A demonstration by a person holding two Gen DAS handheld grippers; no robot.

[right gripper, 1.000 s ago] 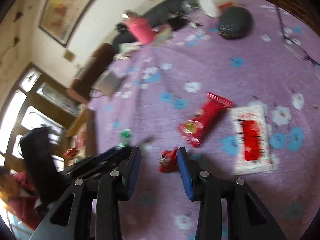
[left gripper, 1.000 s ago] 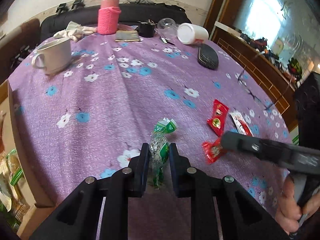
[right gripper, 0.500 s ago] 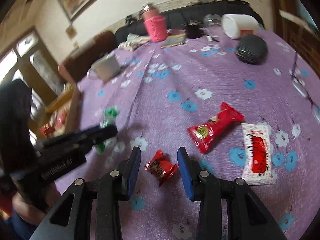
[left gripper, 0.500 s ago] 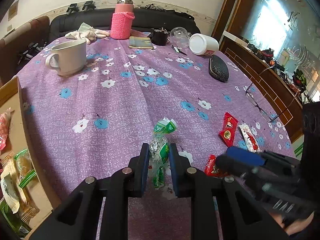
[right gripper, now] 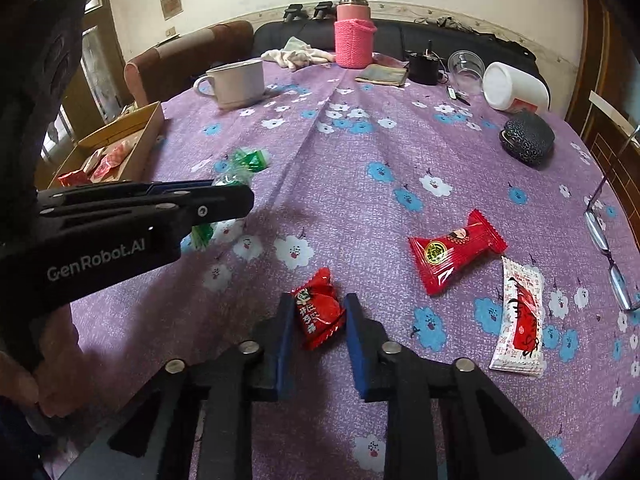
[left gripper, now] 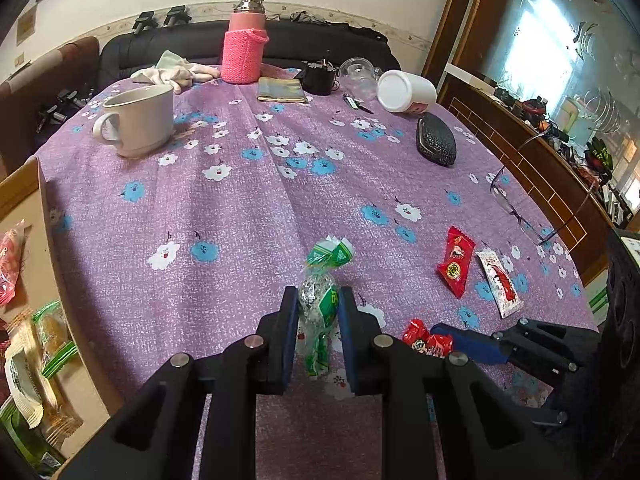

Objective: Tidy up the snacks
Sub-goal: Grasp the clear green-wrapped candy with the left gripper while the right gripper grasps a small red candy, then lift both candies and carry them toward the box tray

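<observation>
Left gripper (left gripper: pixel 318 312) is clamped on a green-and-clear candy wrapper (left gripper: pixel 319 300), twisted green end sticking out past the fingertips toward 12 o'clock; from the right wrist view the same gripper comes in from 9 o'clock with the wrapper at its tip, lifted clear of the cloth or not I cannot tell. Right gripper (right gripper: pixel 316 312) has just been closing and now sits narrow around a small red snack packet (right gripper: pixel 320 312), both blue pads against the packet's sides; the packet seems to lie on the purple floral tablecloth (right gripper: pixel 340 184) covering the worktop. In the left wrist view that packet shows at 4 o'clock of the left gripper, at the tip of the right gripper's blue pad. Two more snacks loose on the cloth: a longer red packet (right gripper: pixel 456 250) at 2 o'clock of the right gripper, and a white-and-red sachet (right gripper: pixel 520 320) just beside it at 3 o'clock, the two apart. An open cardboard box (right gripper: pixel 132 128) at the worktop's left edge, 10 o'clock in the right wrist view, already has several wrapped snacks inside. Far side of the worktop: white mug (left gripper: pixel 138 120), pink bottle in a knitted pink sleeve (left gripper: pixel 244 50), white tub on its side (left gripper: pixel 406 91), dark glasses case (left gripper: pixel 436 145). Spectacles (left gripper: pixel 520 208) lie near the right edge.
</observation>
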